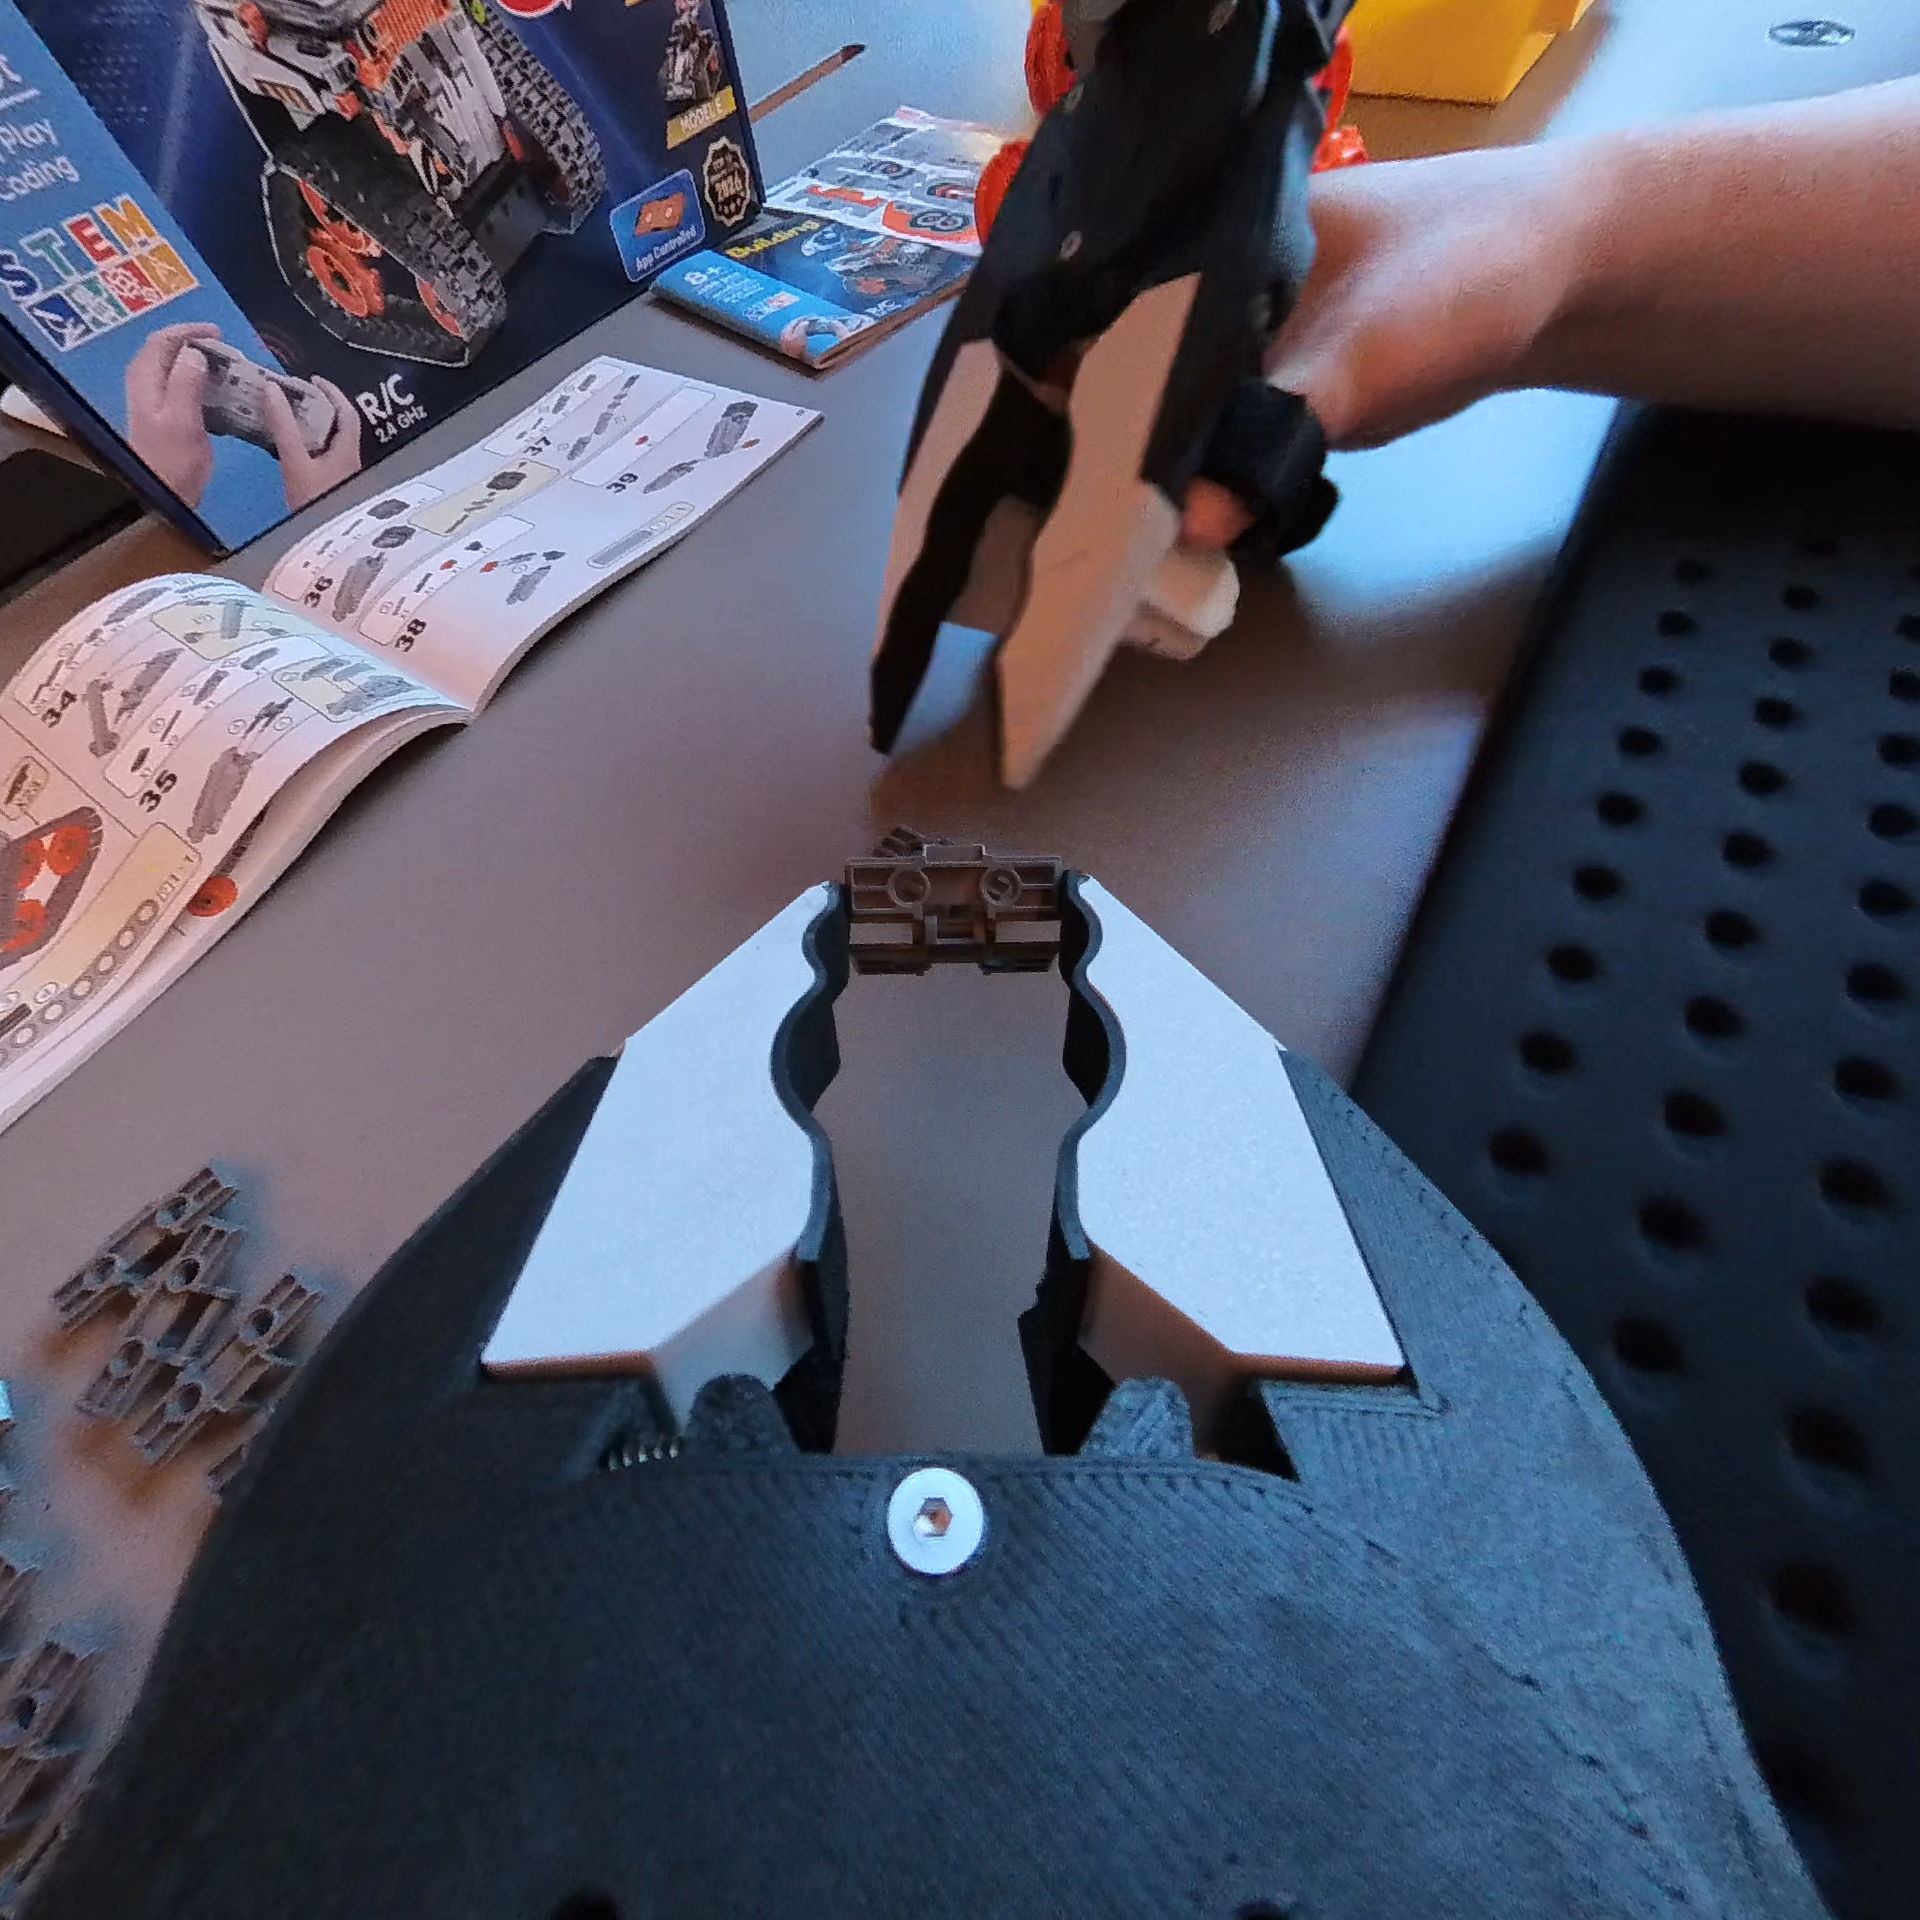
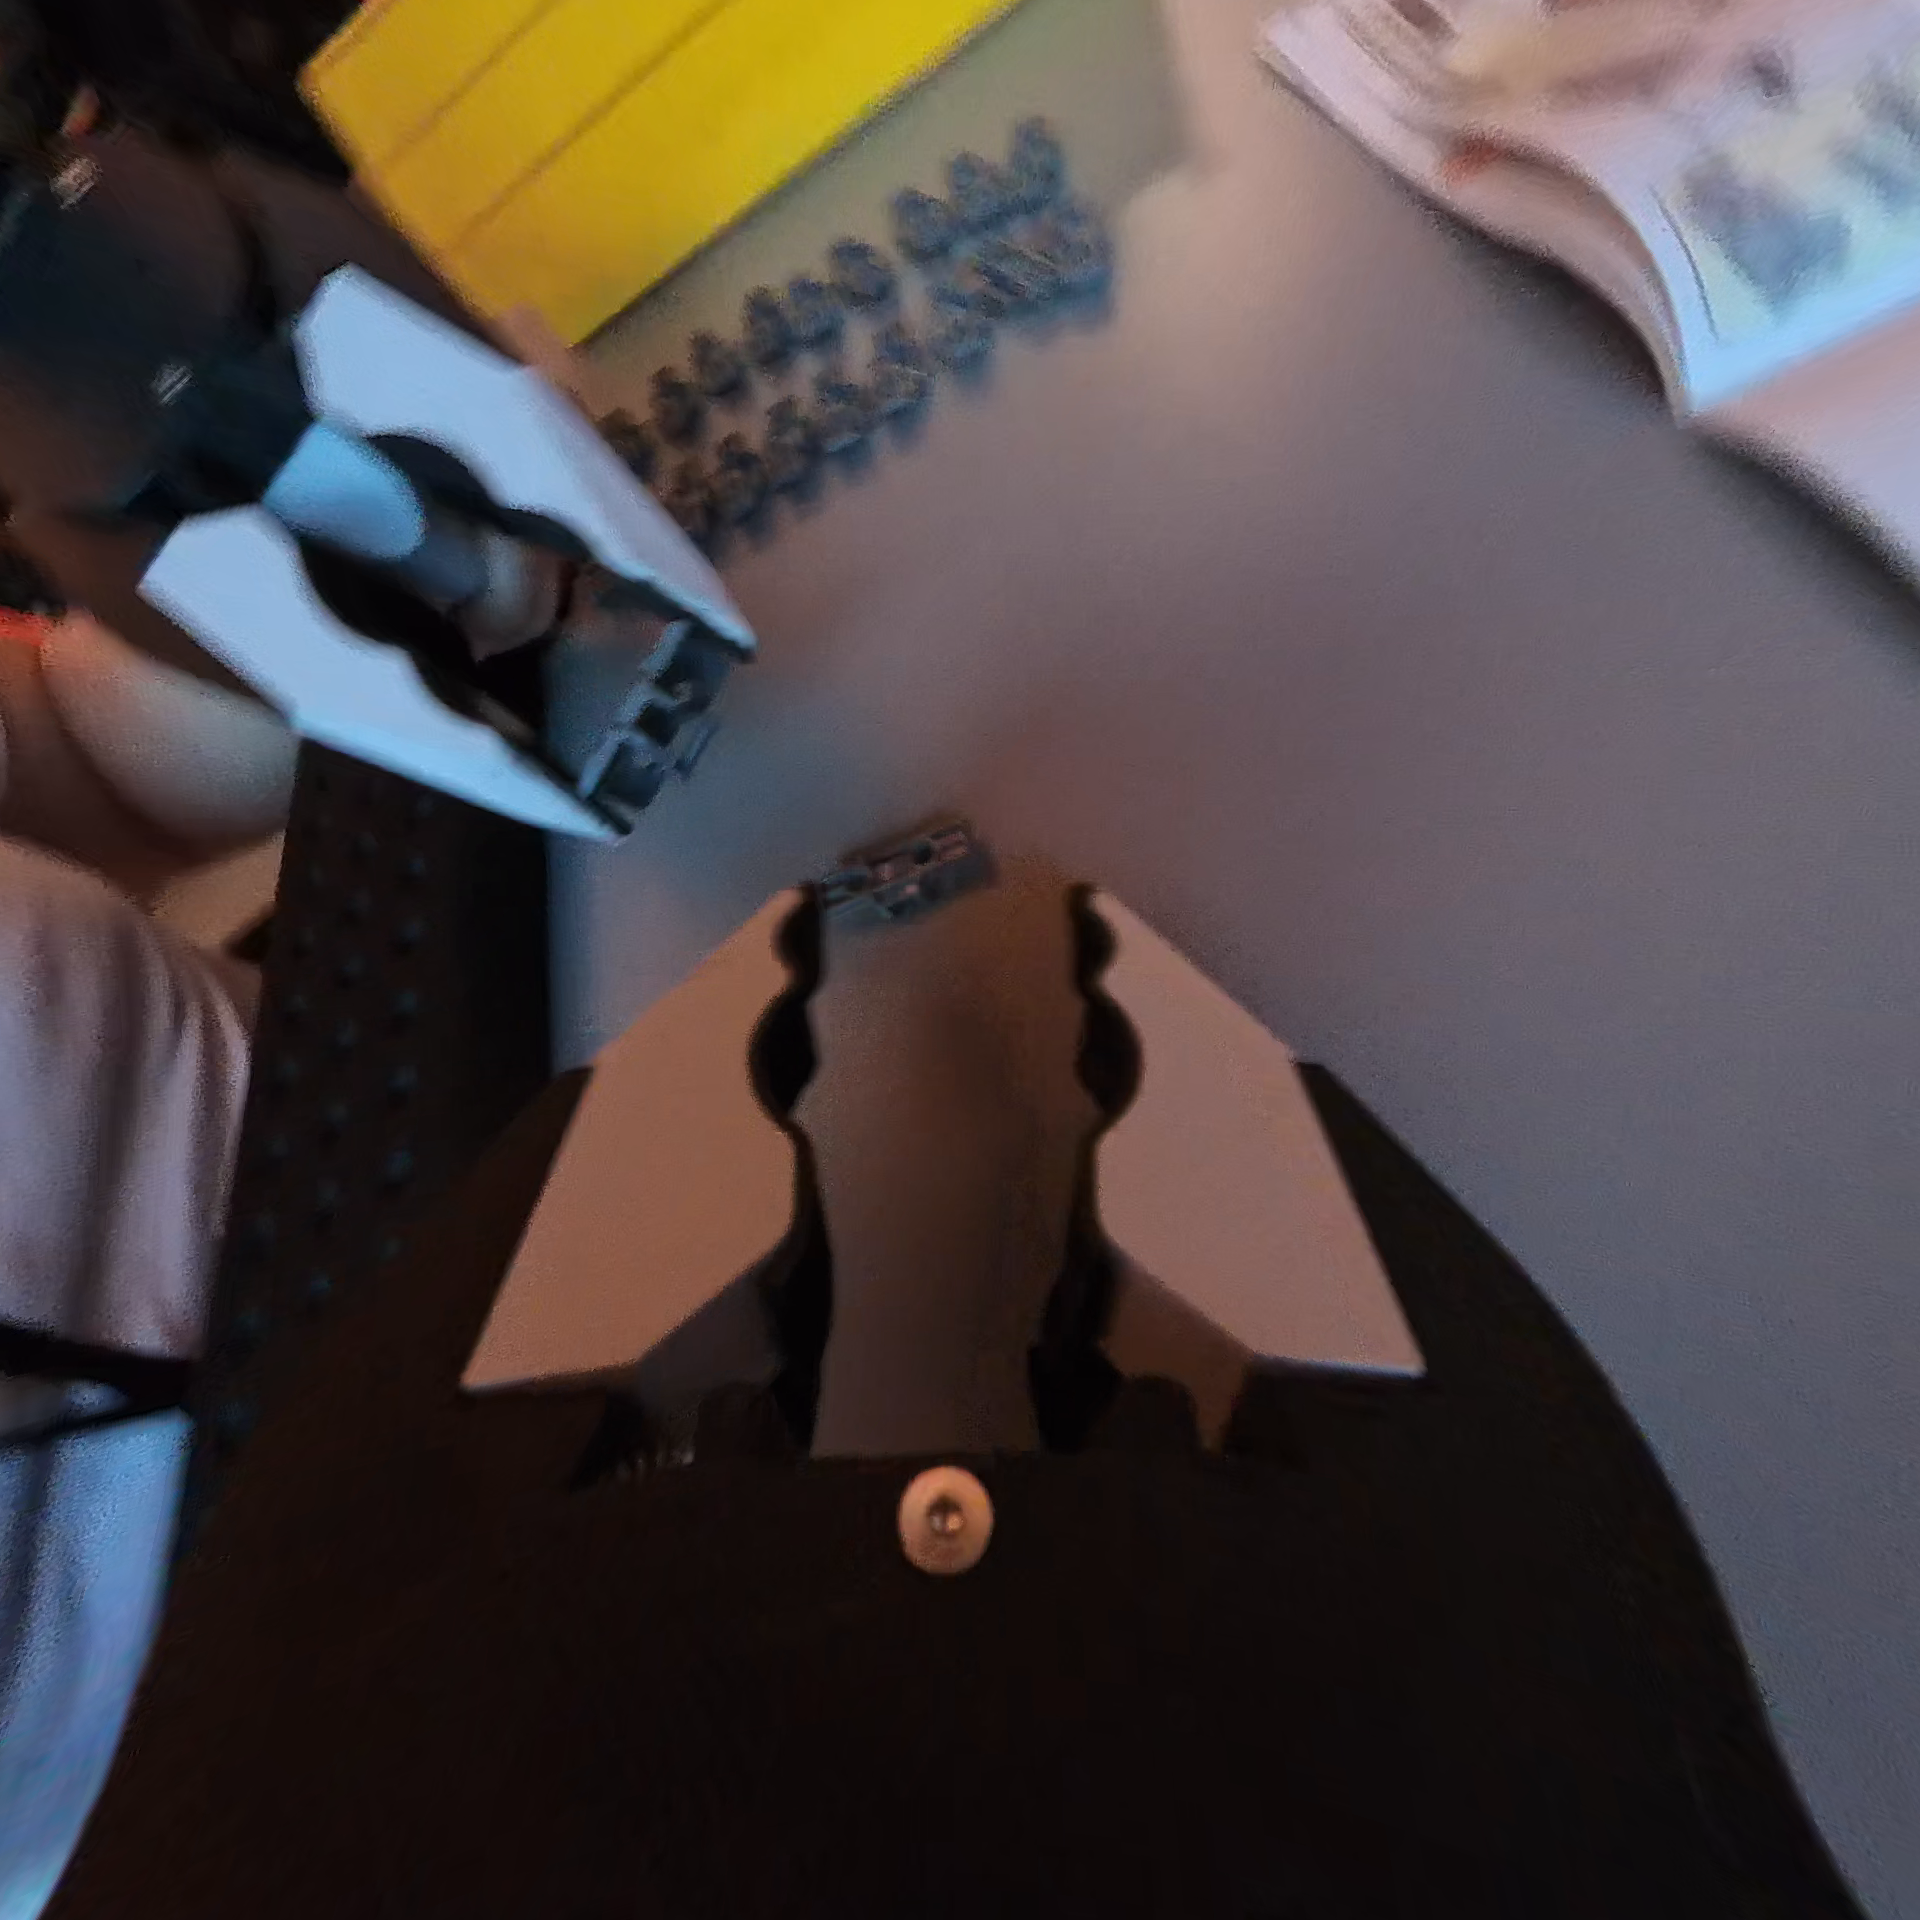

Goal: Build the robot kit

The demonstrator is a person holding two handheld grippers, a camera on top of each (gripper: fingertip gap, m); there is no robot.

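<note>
Loose grey links (image 1: 177,1309) lie at far left on the brown counter (image 1: 644,748), beside an open instruction booklet (image 1: 343,623). At centre the left gripper (image 1: 954,914) has its jaws clamped on a dark grey track link (image 1: 954,912). To the right, the right gripper (image 1: 951,758) hangs with jaws apart above a second link (image 2: 902,871) on the counter. The tip-only hold looks shallow; a nudge could twist the link free.
</note>
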